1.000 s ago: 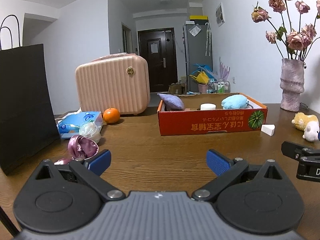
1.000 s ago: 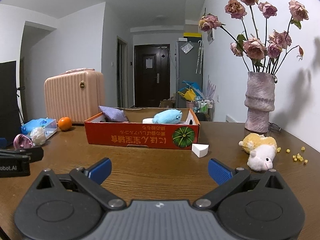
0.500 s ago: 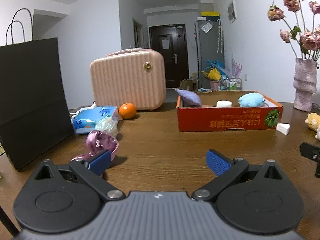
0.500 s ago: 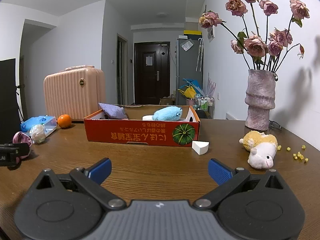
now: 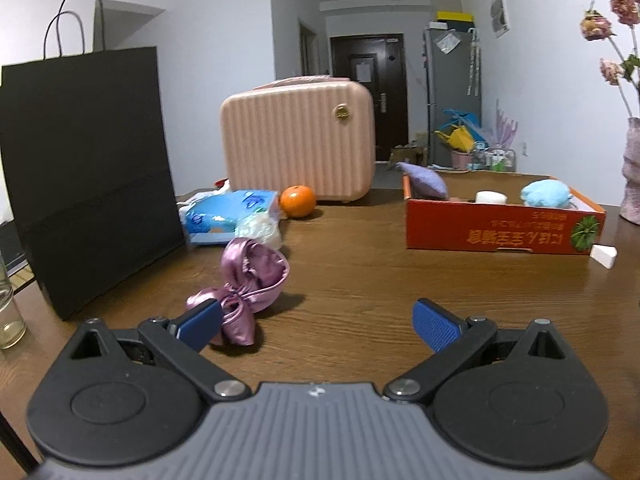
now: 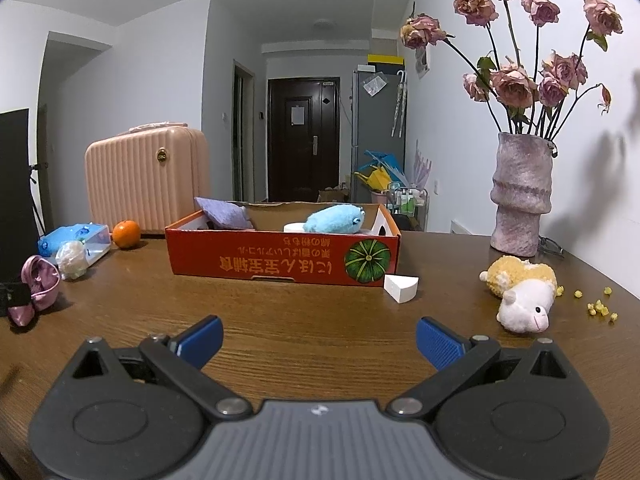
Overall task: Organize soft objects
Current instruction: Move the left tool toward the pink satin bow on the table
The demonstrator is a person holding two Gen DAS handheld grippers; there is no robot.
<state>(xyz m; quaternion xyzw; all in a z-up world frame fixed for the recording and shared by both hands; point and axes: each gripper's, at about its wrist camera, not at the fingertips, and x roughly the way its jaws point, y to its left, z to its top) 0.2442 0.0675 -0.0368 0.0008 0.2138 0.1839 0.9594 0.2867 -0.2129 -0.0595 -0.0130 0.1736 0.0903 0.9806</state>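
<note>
The left gripper (image 5: pixel 316 322) hangs low over the table (image 5: pixel 360 280) with its blue-padded fingers spread wide and nothing between them. Its left fingertip sits just in front of the near end of a pink satin pouch (image 5: pixel 248 280), overlapping it in the view; whether they touch cannot be told. The pouch lies on the table with its long axis running from the near left up toward the far right, its knotted tail toward the gripper and its rounded, gathered body pointing away. Beyond it lie a pale mesh ball (image 5: pixel 260 226), a blue tissue pack (image 5: pixel 224 216) and an orange (image 5: pixel 297 201), with a black paper bag (image 5: pixel 88 168) standing at the left.

The right gripper (image 6: pixel 318 338) is likewise spread apart and holds nothing. Ahead of it stands the red cardboard box (image 6: pixel 280 262), holding a purple cushion (image 6: pixel 224 213) and a blue plush (image 6: pixel 334 219). A white wedge (image 6: pixel 400 287) lies just beside the box's front right corner. A sheep plush (image 6: pixel 520 294) lies on its side to the right, head toward the camera, near the vase (image 6: pixel 522 196).
</note>
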